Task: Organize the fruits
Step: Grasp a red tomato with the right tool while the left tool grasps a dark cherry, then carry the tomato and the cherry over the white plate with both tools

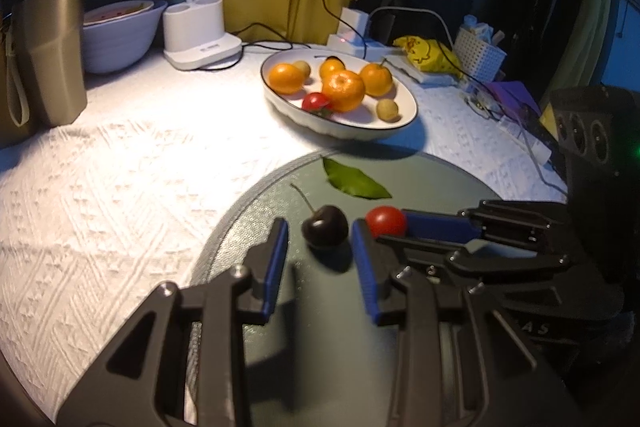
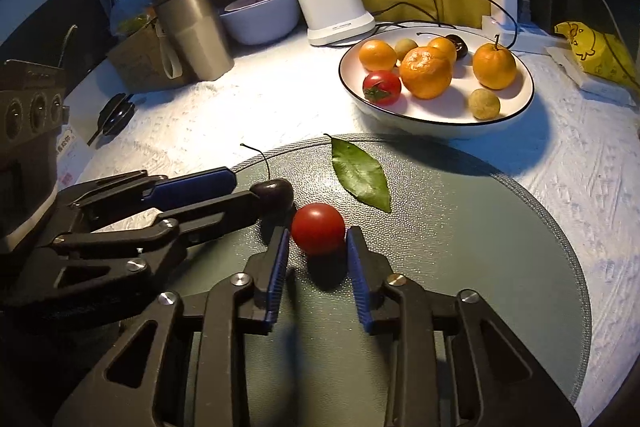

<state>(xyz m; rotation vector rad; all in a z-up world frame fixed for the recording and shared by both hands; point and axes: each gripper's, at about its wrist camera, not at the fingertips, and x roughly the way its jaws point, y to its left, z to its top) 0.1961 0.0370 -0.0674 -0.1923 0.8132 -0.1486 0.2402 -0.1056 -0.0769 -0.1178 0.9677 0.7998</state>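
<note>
A dark cherry [image 1: 324, 226] with a stem lies on the round grey-green mat [image 1: 440, 179]. My left gripper [image 1: 320, 239] is open with its blue pads on either side of the cherry, not closed on it. A red cherry tomato [image 2: 318, 234] lies on the mat [image 2: 500, 227] between the pads of my right gripper [image 2: 318, 239]; the pads are at or almost at its sides. The tomato also shows in the left wrist view [image 1: 386, 221]. A white oval plate [image 2: 516, 107] behind holds several oranges, a tomato [image 2: 381, 87], small yellow-green fruits and a dark cherry.
A green leaf [image 2: 362, 174] lies on the mat's far part. A metal tumbler [image 2: 194, 31], a white bowl [image 2: 260, 15], a lamp base [image 2: 338, 13], chargers with cables and a yellow bag [image 2: 592, 47] stand along the back. A black lens cap [image 2: 116, 115] lies at left.
</note>
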